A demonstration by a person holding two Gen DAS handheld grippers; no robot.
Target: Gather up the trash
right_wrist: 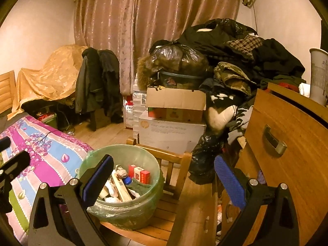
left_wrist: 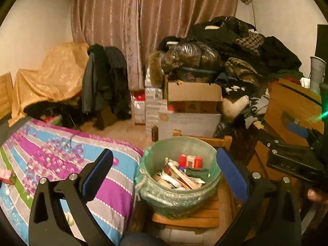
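Note:
A bin lined with a green bag [left_wrist: 178, 196] stands on a wooden chair [left_wrist: 192, 219] beside the bed. It holds trash: a red and white box [left_wrist: 189, 161], wooden sticks and white wrappers. My left gripper [left_wrist: 164, 172] is open and empty, its blue pads either side of the bin. The bin also shows in the right wrist view [right_wrist: 125, 207], lower left. My right gripper [right_wrist: 164, 176] is open and empty, over the chair to the bin's right. A small red carton [left_wrist: 7, 177] lies on the bed at far left.
The bed with a purple and blue striped cover [left_wrist: 67, 164] is on the left. A wooden cabinet [right_wrist: 287, 164] with a drawer handle stands on the right. Cardboard boxes [right_wrist: 174, 123], black bags and a heap of clothes [right_wrist: 235, 51] fill the back. Curtains hang behind.

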